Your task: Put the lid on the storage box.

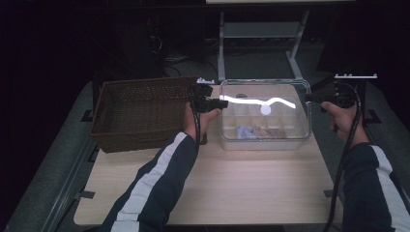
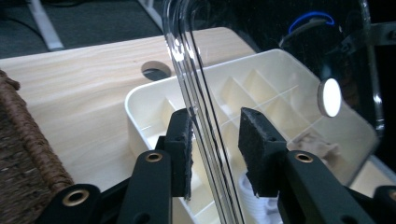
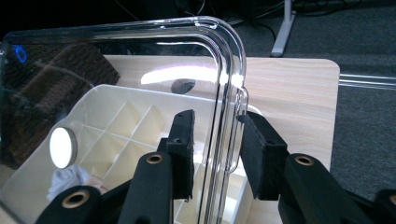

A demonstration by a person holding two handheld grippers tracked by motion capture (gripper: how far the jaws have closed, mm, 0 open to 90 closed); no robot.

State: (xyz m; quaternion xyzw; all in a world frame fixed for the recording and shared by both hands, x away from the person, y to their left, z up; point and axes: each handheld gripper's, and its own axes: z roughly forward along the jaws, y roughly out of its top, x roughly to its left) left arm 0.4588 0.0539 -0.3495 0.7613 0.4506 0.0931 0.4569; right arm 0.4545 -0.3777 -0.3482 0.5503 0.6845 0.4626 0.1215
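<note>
Clear plastic lid (image 2: 201,93) with rounded corners stands between both grippers' slightly parted jaws.

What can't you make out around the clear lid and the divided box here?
- Items in the divided box: high view, too small and washed by glare on the clear lid.
- Whether the left tool pads press the lid: left gripper view, unclear.
- Basket interior: high view, too dark.
</note>
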